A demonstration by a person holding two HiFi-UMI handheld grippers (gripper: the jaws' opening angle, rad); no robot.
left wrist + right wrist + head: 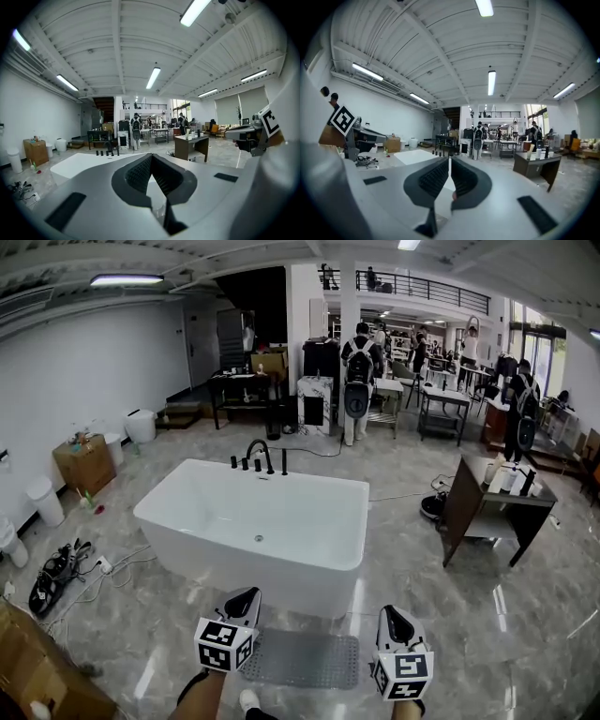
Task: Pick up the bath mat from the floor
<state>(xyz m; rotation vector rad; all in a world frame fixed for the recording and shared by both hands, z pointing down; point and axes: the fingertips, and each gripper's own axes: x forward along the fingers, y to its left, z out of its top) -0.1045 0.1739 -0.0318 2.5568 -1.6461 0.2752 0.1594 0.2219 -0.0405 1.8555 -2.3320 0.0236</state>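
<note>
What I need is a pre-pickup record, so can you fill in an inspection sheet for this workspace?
Surface: glossy marbled floor, with reflections.
Job's things: grey bath mat lies flat on the floor in front of the white bathtub, not yet touched.
Clutter: cardboard box and white bins at the left wall; dark desk with bottles at the right.
Grippers: left gripper and right gripper both shut and empty, held above the mat.
Cables: tangled cables on the floor left of the tub.
Surroundings: people standing among workbenches at the back.
</note>
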